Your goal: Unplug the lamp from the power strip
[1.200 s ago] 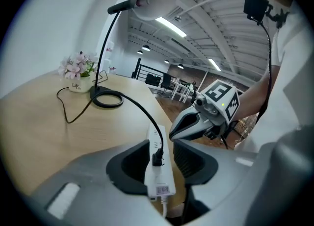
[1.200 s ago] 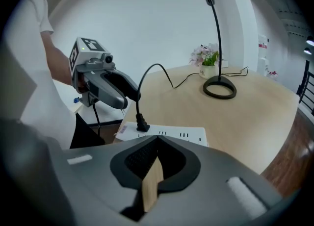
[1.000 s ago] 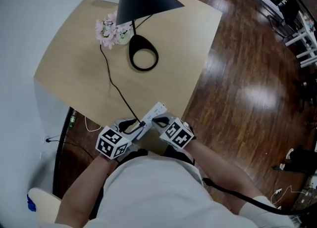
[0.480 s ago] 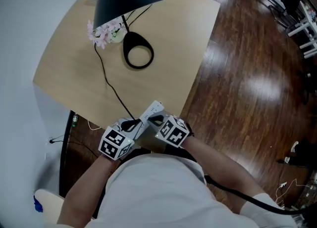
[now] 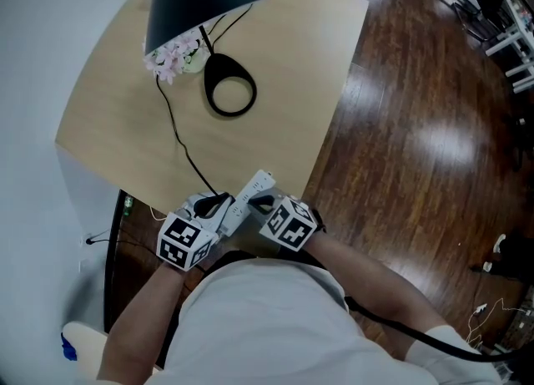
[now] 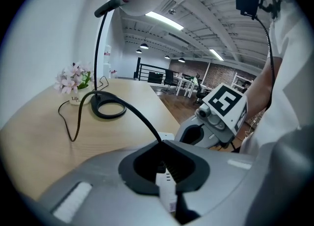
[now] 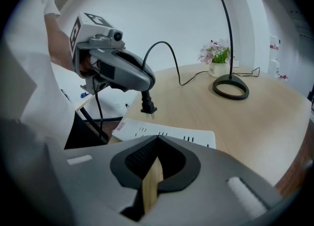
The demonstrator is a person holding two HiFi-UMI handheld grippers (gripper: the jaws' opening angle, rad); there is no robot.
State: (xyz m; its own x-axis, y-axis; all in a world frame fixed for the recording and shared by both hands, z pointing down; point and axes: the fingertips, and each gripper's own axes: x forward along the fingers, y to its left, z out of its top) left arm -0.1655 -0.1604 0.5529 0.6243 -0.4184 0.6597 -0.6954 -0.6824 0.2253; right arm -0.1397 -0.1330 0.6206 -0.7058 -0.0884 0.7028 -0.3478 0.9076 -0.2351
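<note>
Grips the lamp cord (image 6: 132, 114) just above its plug (image 7: 148, 107) with the left claw (image 5: 222, 204), having just closed on it. Holds the plug prongs-down, clear above the power strip (image 5: 255, 185) at the table's (image 5: 284, 83) 6 o'clock edge. Sets the right claw (image 5: 259, 203), clenched on nothing, at the strip's 4 o'clock side.

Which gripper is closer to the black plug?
Left. The left gripper is shut on the plug, holding it just above the white power strip. The right gripper is beside the strip, apart from the plug.
</note>
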